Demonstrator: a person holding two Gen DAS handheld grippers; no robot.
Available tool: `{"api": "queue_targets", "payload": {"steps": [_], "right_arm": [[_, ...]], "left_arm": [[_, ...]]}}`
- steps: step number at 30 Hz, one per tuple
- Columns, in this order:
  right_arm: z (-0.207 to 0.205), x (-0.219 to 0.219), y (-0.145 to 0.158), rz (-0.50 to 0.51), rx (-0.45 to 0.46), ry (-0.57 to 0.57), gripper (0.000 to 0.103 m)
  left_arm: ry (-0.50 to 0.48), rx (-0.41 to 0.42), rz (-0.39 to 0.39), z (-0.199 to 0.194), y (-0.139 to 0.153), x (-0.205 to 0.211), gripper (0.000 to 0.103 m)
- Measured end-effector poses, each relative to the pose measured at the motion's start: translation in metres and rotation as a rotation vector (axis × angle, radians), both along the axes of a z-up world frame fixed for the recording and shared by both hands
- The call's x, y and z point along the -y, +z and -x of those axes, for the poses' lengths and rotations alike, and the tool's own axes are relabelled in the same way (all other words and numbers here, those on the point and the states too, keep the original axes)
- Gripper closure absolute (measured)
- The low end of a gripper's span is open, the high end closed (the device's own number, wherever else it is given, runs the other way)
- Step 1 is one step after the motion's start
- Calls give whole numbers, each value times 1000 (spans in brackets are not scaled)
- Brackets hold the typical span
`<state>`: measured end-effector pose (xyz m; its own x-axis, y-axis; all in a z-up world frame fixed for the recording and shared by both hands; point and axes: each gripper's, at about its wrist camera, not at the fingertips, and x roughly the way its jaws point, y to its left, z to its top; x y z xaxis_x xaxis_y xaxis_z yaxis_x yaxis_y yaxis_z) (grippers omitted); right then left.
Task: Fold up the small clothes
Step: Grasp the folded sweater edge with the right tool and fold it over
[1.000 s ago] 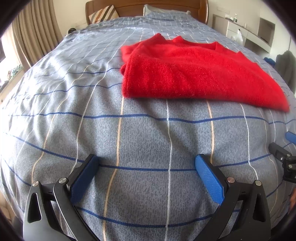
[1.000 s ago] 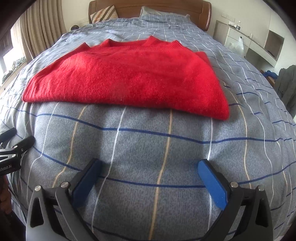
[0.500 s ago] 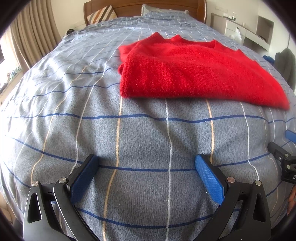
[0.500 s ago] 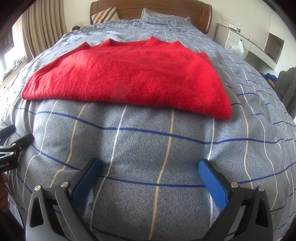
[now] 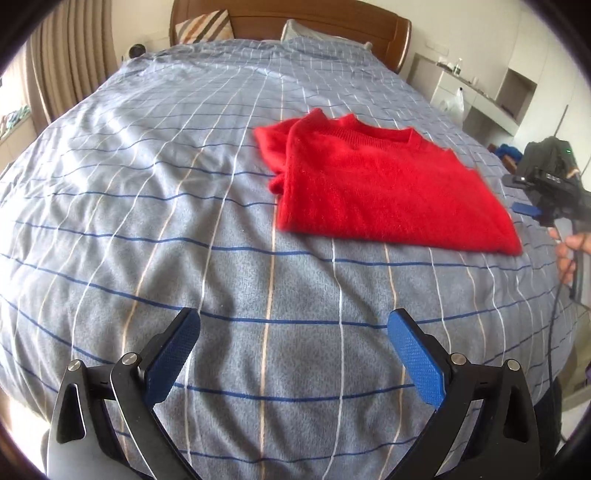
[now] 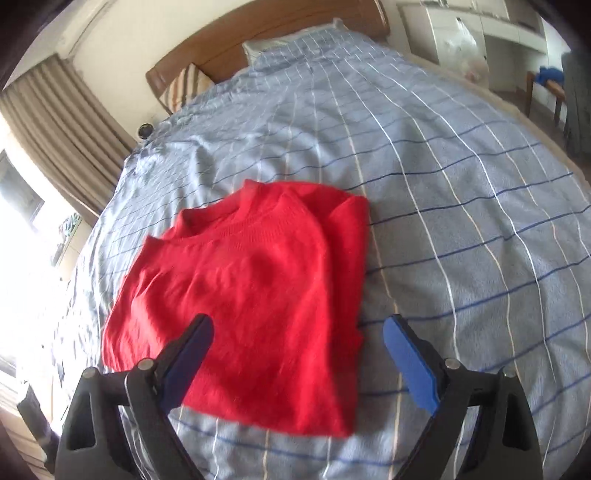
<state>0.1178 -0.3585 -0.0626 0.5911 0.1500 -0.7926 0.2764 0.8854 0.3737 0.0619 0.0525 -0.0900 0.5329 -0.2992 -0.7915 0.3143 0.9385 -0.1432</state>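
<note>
A red knit sweater (image 5: 384, 192) lies folded on the grey checked bedspread (image 5: 184, 221), its neckline toward the headboard. My left gripper (image 5: 293, 354) is open and empty, low over the bedspread, well short of the sweater's near edge. My right gripper (image 6: 297, 356) is open and empty, held above the sweater's (image 6: 258, 295) near right part; its left finger (image 6: 188, 354) overlaps the red cloth in view. The right gripper also shows at the right edge of the left wrist view (image 5: 546, 195), beside the sweater's right edge.
A wooden headboard (image 5: 295, 22) with pillows (image 5: 207, 31) stands at the far end of the bed. Curtains (image 5: 62, 62) hang on the left. A white shelf unit (image 5: 480, 92) and a dark chair stand to the right of the bed.
Both grippers have risen and pulled back from the sweater. The right one has swung round to the sweater's right side and tilted, so the sweater now sits under it.
</note>
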Motion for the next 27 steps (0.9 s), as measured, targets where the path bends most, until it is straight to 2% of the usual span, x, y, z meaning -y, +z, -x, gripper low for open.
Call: {"api": "queue_targets", "payload": {"steps": [3,4,5,6,7,9,11,14,17,21,23,25,27], "right_arm": [[-30,19,-35,-135,-89,-3,38],[-37,19,-48,-192,-118,12,55],[-42,15,-56,-206,-138,32,66],[-44,9,-57,-163,-149,39,83],[-45,3,-52,-126,-145,34,86],[-45,-12,-31,-126,-94,25,91],[-50,-34,0,-168,-19,67,91],[-70,-89,42,-139,36,170,91],[-96,-151,59,-102,43,266,91],[-130,-234,45,4,8,379,91],[-132,-266,29,33,-14,439,85],[-135,-291,11,-17,-48,507,70],[-131,-304,1,-106,-61,557,66]], "left_arm": [[-4,2,-9,5,-5,-3,1],[-1,-4,-13,6,-9,-5,1],[5,-12,-15,7,-14,-8,1],[14,-19,-18,7,-18,-12,1],[26,-22,-17,8,-22,-16,1],[55,-14,-3,10,-29,-26,1],[88,6,20,12,-33,-36,1],[116,41,56,13,-37,-46,1],[125,76,87,19,-38,-53,1],[123,86,89,24,-42,-59,1],[122,87,100,25,-42,-62,1],[122,86,112,25,-42,-65,1],[123,85,121,24,-42,-66,1]]}}
